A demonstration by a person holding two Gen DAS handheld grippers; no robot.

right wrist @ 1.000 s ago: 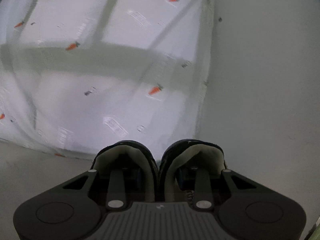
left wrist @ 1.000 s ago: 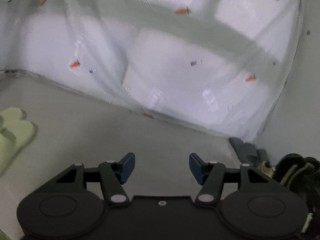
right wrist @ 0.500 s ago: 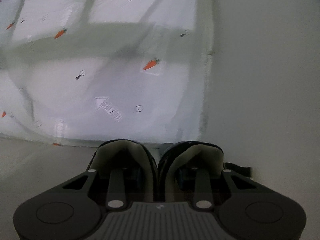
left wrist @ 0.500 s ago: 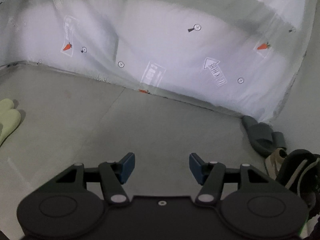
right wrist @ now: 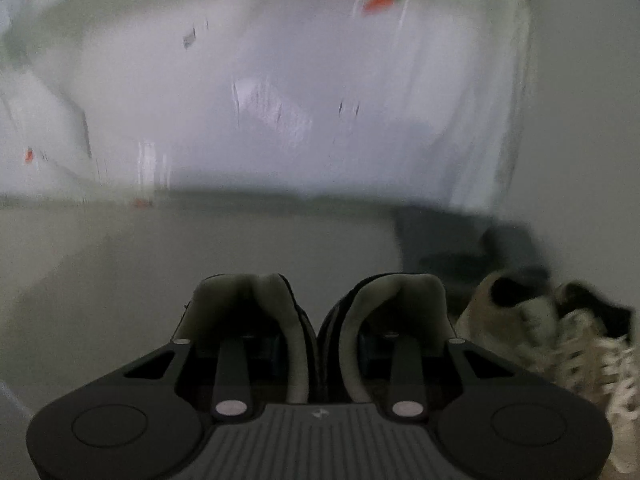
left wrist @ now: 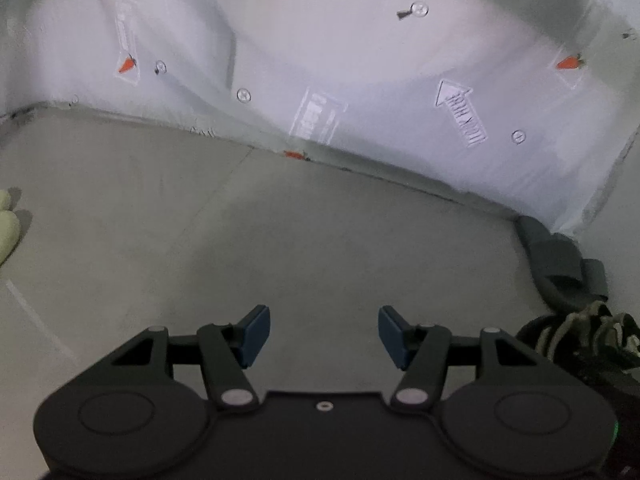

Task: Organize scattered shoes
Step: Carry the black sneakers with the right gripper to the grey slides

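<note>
In the right wrist view my right gripper (right wrist: 318, 354) is shut on a pair of black shoes with pale lining (right wrist: 298, 312); one finger sits inside each shoe and the inner walls are pinched together. To the right of them on the floor lies a beige and black laced sneaker (right wrist: 560, 332), with grey slippers (right wrist: 452, 240) behind it by the wall. In the left wrist view my left gripper (left wrist: 324, 336) is open over bare floor. Grey slippers (left wrist: 560, 264) and the laced sneaker (left wrist: 588, 332) lie at its right edge. A pale green slipper (left wrist: 6, 224) shows at the far left.
A white plastic sheet with carrot prints (left wrist: 360, 80) hangs to the grey floor (left wrist: 280, 240) along the back. A plain wall (right wrist: 580, 120) rises at the right, forming a corner behind the slippers.
Both grippers have tilted down toward the floor. The right gripper with the black pair has dropped near the corner, bringing the sneaker and grey slippers into view. The left stays open.
</note>
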